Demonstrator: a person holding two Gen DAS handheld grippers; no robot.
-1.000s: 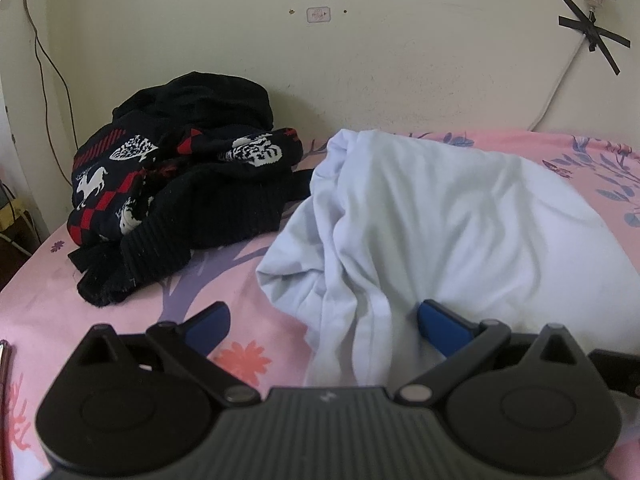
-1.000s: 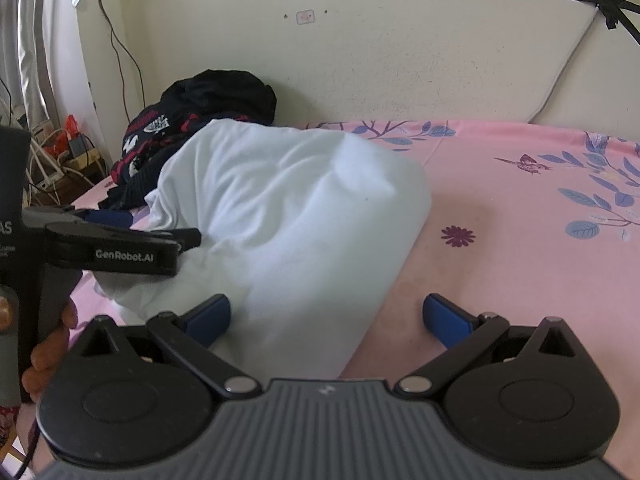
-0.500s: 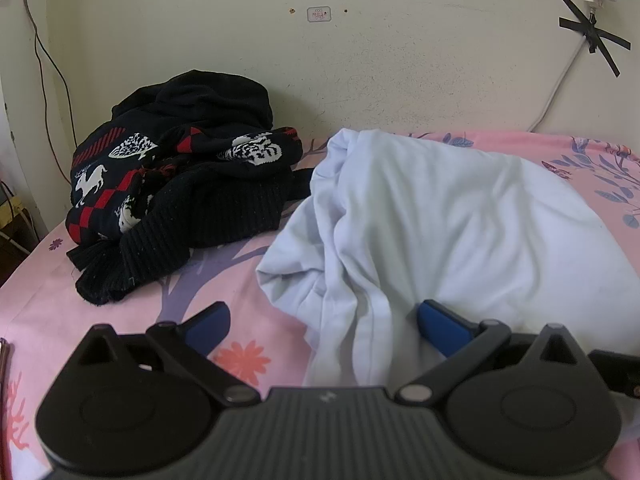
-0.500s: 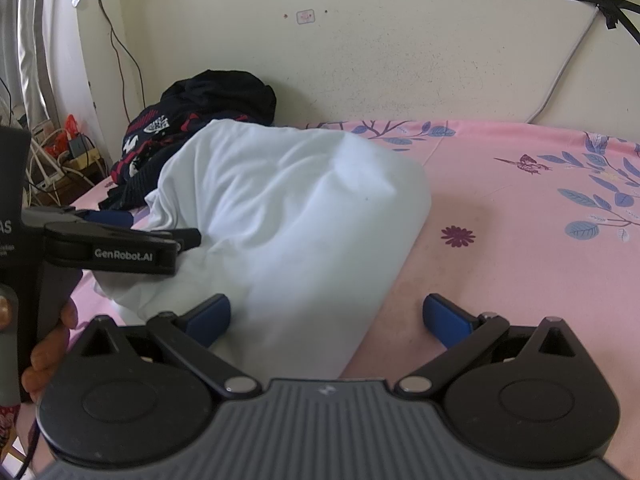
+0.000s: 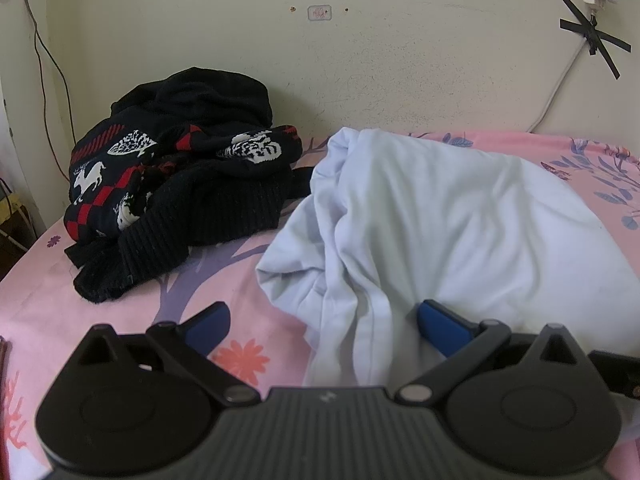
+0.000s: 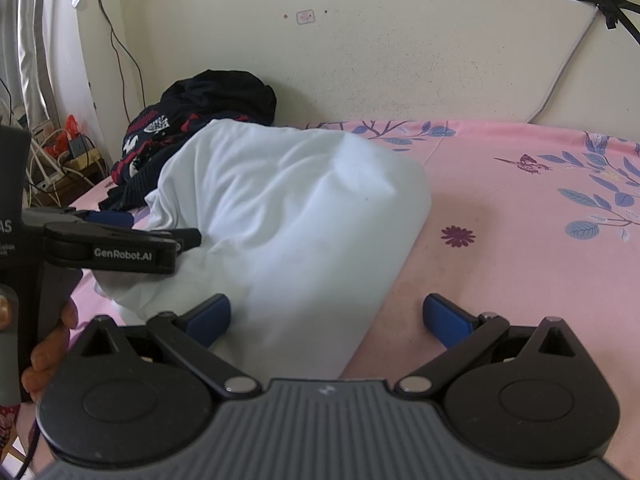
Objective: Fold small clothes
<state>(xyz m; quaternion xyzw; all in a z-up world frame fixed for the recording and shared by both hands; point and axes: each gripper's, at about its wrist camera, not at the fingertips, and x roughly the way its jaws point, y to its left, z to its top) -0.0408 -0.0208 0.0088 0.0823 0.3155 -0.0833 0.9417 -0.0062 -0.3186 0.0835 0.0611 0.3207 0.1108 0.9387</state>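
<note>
Pink floral bedsheet (image 6: 520,208) under white garment (image 5: 440,216), bunched between both grippers' wide-open, empty jaws.

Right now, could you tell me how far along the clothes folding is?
Nothing looks folded yet. In hand: the white garment lies bunched on the pink bedsheet, with the left gripper and right gripper both open at its near edge, gripping nothing. Left to do: fold it, then the black patterned sweater, heaped by the wall.
</note>
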